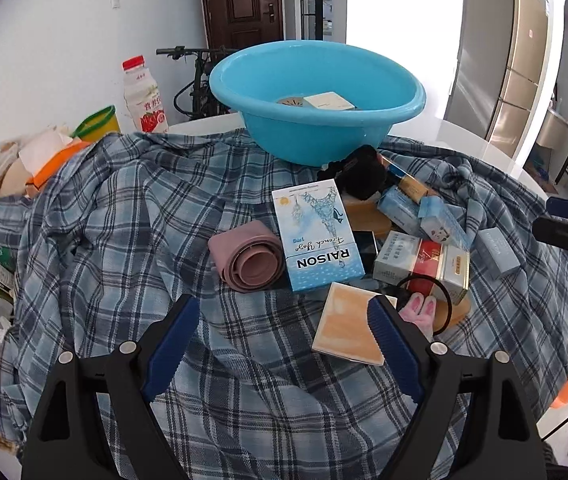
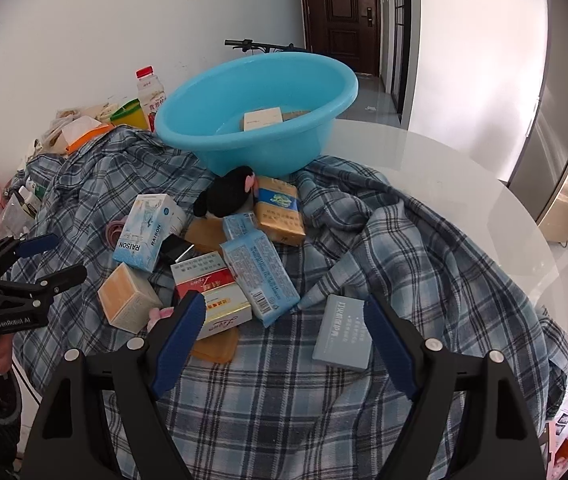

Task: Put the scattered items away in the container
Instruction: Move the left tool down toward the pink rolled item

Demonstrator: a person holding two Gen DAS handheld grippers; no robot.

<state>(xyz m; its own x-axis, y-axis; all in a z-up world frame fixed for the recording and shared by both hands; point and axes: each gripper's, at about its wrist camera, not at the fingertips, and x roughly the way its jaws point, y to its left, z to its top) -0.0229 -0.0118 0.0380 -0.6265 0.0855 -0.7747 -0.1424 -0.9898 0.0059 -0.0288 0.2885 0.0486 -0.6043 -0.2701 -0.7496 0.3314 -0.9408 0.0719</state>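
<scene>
Left wrist view: left gripper (image 1: 284, 316) fingers wide, empty, over plaid cloth (image 1: 124, 208), RAISON box (image 1: 317, 236) just before blue basin (image 1: 315, 100); right wrist view: right gripper (image 2: 284, 316) fingers wide, empty, grey-blue box (image 2: 341, 332) well nearer than the basin.

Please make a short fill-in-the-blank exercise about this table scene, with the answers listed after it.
1. The basin at the back of the table is ____ in colour.
2. The scattered boxes lie on a ____ cloth with a check pattern.
3. The big box printed RAISON lies beside a rolled ____ belt.
4. Both the left claw and the right claw are ____, holding nothing.

Answers: blue; blue; pink; open
</scene>
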